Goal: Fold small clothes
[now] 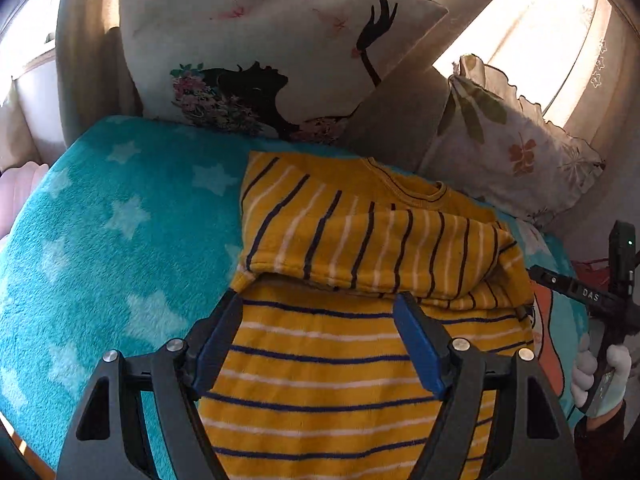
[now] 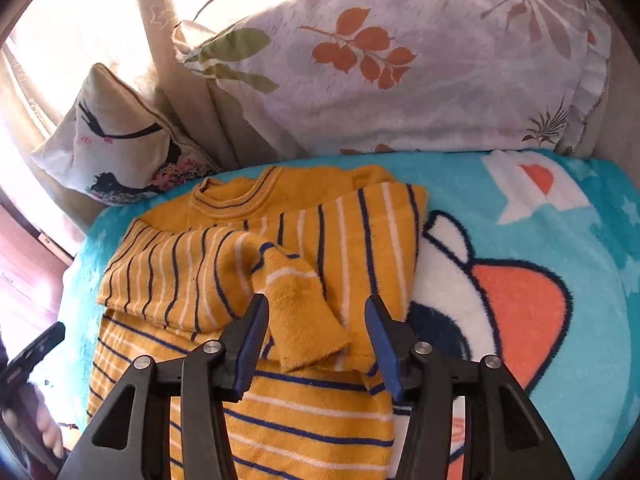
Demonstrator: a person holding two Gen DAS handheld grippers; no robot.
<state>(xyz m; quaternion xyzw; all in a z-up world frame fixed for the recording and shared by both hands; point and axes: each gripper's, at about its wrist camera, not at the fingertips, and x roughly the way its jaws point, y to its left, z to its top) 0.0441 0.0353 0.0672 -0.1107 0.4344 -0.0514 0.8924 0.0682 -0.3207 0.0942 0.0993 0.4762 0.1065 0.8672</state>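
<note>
A small yellow sweater [image 1: 352, 360] with navy and white stripes lies on a turquoise fleece blanket [image 1: 112, 240]. Both sleeves are folded across its chest. My left gripper [image 1: 320, 300] is open and empty, hovering over the sweater's body just below the folded left sleeve [image 1: 360, 240]. In the right wrist view the sweater [image 2: 280, 412] fills the lower middle. My right gripper [image 2: 316, 300] is open, with the folded sleeve's cuff [image 2: 304, 320] lying between its fingers, not gripped. The right gripper also shows at the right edge of the left wrist view [image 1: 616, 280].
A cushion with a black silhouette print [image 1: 260, 60] and a leaf-print pillow [image 2: 400, 60] lean against the back of the sofa. Bright curtained windows stand behind them. The blanket [image 2: 540, 280] carries an orange and white cartoon print to the right of the sweater.
</note>
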